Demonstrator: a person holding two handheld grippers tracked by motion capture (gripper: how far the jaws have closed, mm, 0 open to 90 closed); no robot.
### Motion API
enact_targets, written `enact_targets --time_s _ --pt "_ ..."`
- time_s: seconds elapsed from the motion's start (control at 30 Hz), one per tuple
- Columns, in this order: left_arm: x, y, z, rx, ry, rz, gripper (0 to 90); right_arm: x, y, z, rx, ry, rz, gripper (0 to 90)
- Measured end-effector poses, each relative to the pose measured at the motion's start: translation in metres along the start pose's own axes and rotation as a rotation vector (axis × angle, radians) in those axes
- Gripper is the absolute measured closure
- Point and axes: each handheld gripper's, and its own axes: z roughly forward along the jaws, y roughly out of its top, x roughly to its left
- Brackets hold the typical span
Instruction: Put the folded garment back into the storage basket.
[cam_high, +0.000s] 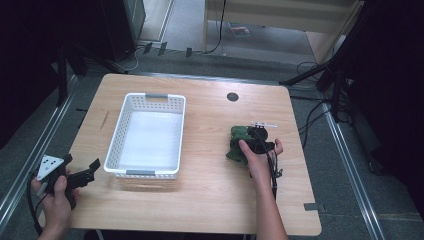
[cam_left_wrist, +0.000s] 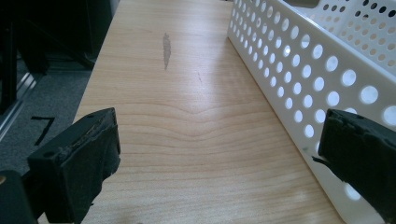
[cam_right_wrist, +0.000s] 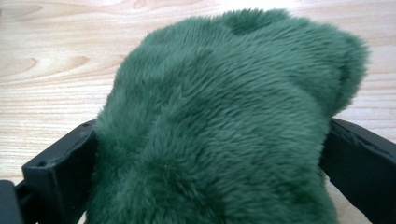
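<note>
A dark green plush toy lies on the right half of the wooden table. My right gripper is open around it. In the right gripper view the plush toy bulges between both black jaws and brushes them, with my right gripper spread wide. My left gripper is open and holds nothing, just left of the near left corner of a white perforated basket. In the left gripper view, my left gripper frames bare wood, with the basket wall running along its right jaw.
The basket is empty and stands left of centre. A round dark grommet sits near the table's far edge. A dark smudge marks the wood left of the basket. Stands and cables crowd the floor beyond the table's right side.
</note>
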Motion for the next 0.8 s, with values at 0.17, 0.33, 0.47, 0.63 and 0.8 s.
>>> enact_targets --time_s 0.17,0.33,0.47,0.63,0.8 --pt "0.0 0.0 0.0 0.008 -0.003 -0.001 0.0 0.0 -0.004 0.007 0.028 -0.004 0.002 0.0" --pt "0.0 0.0 0.0 0.008 -0.002 0.002 0.0 0.001 -0.006 0.011 0.027 -0.019 -0.004 0.0" --pt "0.0 0.0 0.0 0.009 -0.003 0.003 0.0 0.001 -0.008 0.013 0.016 -0.015 -0.002 0.0" --pt "0.0 0.0 0.0 0.009 -0.002 0.003 0.0 0.002 -0.014 0.017 -0.009 -0.035 -0.014 4.9" --pt "-0.001 0.0 0.0 0.01 -0.001 0.004 0.0 0.002 -0.011 0.011 -0.045 -0.045 0.02 16.4"
